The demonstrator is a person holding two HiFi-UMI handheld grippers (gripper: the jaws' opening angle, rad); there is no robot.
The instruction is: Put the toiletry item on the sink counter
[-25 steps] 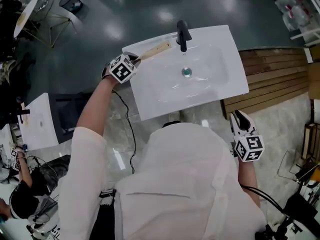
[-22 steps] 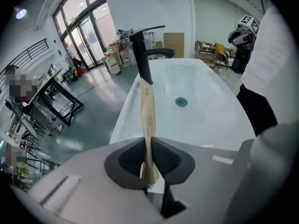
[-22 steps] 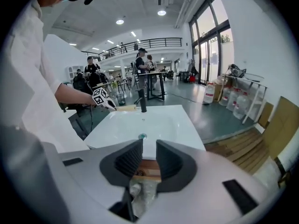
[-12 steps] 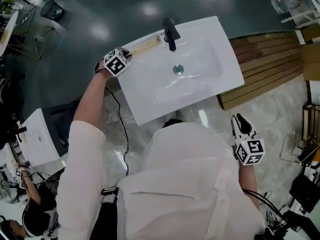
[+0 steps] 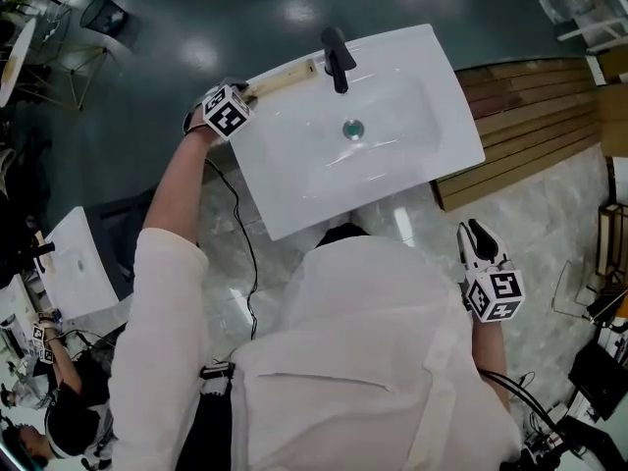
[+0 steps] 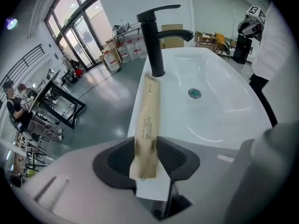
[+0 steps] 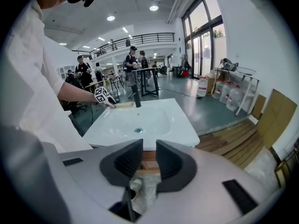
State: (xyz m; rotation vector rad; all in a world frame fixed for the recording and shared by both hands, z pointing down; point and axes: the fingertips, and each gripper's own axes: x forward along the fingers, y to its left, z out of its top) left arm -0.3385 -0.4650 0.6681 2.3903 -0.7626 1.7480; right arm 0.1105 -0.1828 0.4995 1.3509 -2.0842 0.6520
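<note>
The toiletry item is a long tan paper packet (image 5: 283, 75) lying along the back left rim of the white sink counter (image 5: 294, 194), its far end by the black faucet (image 5: 336, 57). In the left gripper view the packet (image 6: 148, 120) runs from the faucet (image 6: 153, 41) back between the jaws. My left gripper (image 5: 245, 93) (image 6: 145, 155) is at the counter's left corner; its jaws are opening, with the packet's near end still between them. My right gripper (image 5: 475, 235) (image 7: 149, 160) hangs beside my body, off the sink's right front, with a narrow gap and nothing in it.
A wooden slatted platform (image 5: 530, 155) lies right of the sink. The drain (image 5: 352, 129) sits in the middle of the basin. Another white basin (image 5: 74, 263) stands on the floor at the left, with a black cable (image 5: 245, 253) trailing past it. Other people and tables are far off.
The left gripper moved the packet down onto the counter's back rim by the faucet, and its jaws have spread apart. The right gripper has stayed where it was.
</note>
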